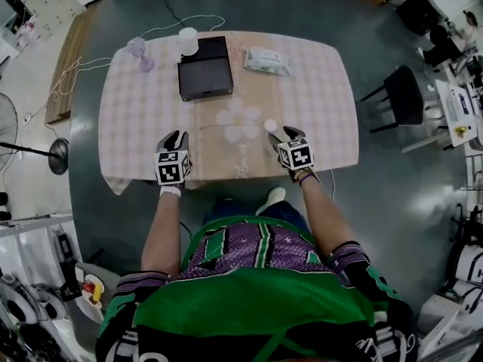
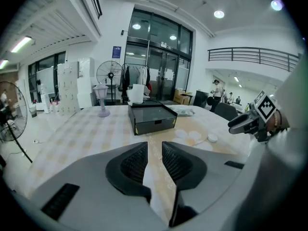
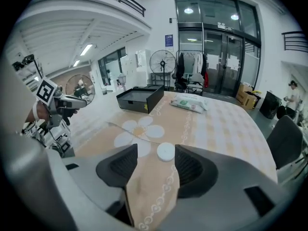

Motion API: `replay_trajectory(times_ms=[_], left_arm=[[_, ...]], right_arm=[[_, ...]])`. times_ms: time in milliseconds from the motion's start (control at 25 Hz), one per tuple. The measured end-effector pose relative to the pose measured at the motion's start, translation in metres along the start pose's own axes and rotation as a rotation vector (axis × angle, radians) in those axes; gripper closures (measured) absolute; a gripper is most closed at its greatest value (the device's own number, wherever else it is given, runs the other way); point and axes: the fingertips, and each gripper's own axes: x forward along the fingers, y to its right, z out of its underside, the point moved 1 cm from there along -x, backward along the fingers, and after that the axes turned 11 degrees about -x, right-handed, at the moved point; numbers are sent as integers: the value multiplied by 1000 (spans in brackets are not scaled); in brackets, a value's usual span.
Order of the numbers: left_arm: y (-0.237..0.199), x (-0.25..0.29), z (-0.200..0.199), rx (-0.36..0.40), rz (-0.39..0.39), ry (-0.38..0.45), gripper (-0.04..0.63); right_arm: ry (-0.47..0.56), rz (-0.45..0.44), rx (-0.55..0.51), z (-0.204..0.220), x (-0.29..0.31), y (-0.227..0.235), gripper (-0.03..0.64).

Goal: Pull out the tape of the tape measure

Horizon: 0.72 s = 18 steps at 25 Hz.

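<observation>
The tape measure (image 3: 166, 151) is the small white round disc lying flat on the tablecloth, just beside the printed flower (image 1: 238, 121) and right at the tips of my right gripper (image 1: 284, 135). That gripper stands wide open. The disc sits in the mouth of its jaws, with cloth showing on both sides and neither pad touching it, so I hold nothing there yet.

I judge the case to be light, hard and smooth. It would probably skate on the cloth if I nudged it, and could squirt out of a glancing pinch. I want the pads square across its rim, on opposite sides, closing gently. I cannot make out the tape's end tab from here. It should be thin and limp, something to pinch at the very tip rather than grab.

My left gripper (image 2: 154, 153) hovers over the near edge of the table (image 1: 324, 104), well apart from the disc, its jaws only narrowly parted and empty. It looks suited to take the tab.

Farther back stand a black box (image 1: 204, 68) and a packet of wipes (image 1: 267, 60), both clear of the work.
</observation>
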Motion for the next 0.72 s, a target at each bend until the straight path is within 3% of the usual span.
replay_trajectory(times_ms=[200, 440, 720], left_arm=[[29, -38, -14, -40, 71, 60, 494], [76, -100, -20, -81, 115, 164, 494], [157, -177, -22, -25, 178, 276, 494]], right_arm=[[56, 4, 33, -8, -34, 3, 376], [205, -17, 60, -20, -100, 1, 383], [382, -7, 63, -10, -228, 16, 387]])
